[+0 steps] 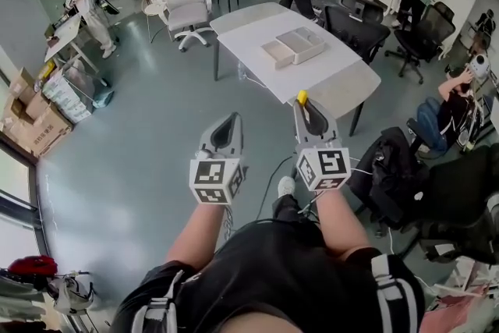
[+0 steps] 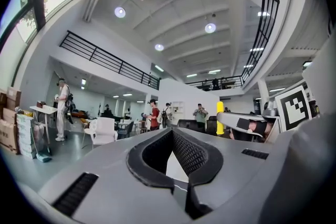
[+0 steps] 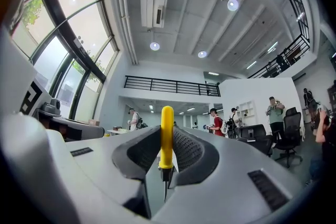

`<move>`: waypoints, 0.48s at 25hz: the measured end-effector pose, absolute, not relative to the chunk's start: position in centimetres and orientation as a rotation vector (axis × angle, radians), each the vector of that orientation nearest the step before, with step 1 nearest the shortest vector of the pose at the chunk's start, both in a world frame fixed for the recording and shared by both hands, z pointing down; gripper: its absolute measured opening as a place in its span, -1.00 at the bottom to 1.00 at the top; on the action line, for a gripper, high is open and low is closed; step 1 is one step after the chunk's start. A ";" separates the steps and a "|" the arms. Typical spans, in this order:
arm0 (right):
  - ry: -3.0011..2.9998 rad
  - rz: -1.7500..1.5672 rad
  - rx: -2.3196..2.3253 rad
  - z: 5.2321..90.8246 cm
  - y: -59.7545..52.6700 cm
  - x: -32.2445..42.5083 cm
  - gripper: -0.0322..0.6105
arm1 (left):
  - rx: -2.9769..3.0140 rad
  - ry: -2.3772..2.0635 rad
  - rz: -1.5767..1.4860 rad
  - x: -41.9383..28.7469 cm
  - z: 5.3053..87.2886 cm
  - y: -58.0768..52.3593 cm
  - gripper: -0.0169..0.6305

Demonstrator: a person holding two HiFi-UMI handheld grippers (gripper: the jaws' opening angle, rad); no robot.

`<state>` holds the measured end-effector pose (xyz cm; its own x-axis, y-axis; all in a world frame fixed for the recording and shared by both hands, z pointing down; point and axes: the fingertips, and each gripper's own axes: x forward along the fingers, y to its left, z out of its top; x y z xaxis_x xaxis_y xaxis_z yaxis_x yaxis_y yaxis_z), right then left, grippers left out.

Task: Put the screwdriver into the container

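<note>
My right gripper (image 1: 303, 105) is shut on a screwdriver whose yellow handle (image 1: 302, 97) sticks out past the jaw tips. In the right gripper view the yellow handle (image 3: 167, 136) stands upright between the ribbed pads (image 3: 186, 150), with its thin metal shaft (image 3: 165, 187) pointing back toward the camera. My left gripper (image 1: 229, 119) hangs beside it, shut and holding nothing; its pads (image 2: 189, 155) show only a narrow gap. The container (image 1: 295, 46), a shallow grey tray with compartments, lies on the white table (image 1: 257, 27) ahead of both grippers. From the left gripper view the yellow handle (image 2: 220, 118) appears at the right.
A white armchair (image 1: 185, 2) stands left of the table, black office chairs (image 1: 355, 29) to its right. A bag-draped black chair (image 1: 394, 168) is close on my right. Cardboard boxes (image 1: 31, 121) line the left wall. Several people stand at the back and sides.
</note>
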<state>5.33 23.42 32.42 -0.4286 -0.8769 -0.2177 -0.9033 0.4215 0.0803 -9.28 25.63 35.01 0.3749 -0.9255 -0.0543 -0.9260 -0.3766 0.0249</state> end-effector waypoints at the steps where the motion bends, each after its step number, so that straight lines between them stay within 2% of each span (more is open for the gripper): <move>1: 2.529 0.281 -1.585 32.4 22.8 5.0 -0.69 | -2.592 1.759 0.096 -9.6 35.1 25.1 -0.93; 12: 2.525 0.257 -1.571 33.6 11.6 5.6 -0.69 | -2.597 1.765 0.061 -9.0 36.3 13.9 -0.93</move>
<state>5.56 11.60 33.63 -0.4375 -0.8714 -0.2218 -0.8982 0.4350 0.0627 -9.00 13.86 36.32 0.3676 -0.9294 -0.0328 -0.9294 -0.3684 0.0207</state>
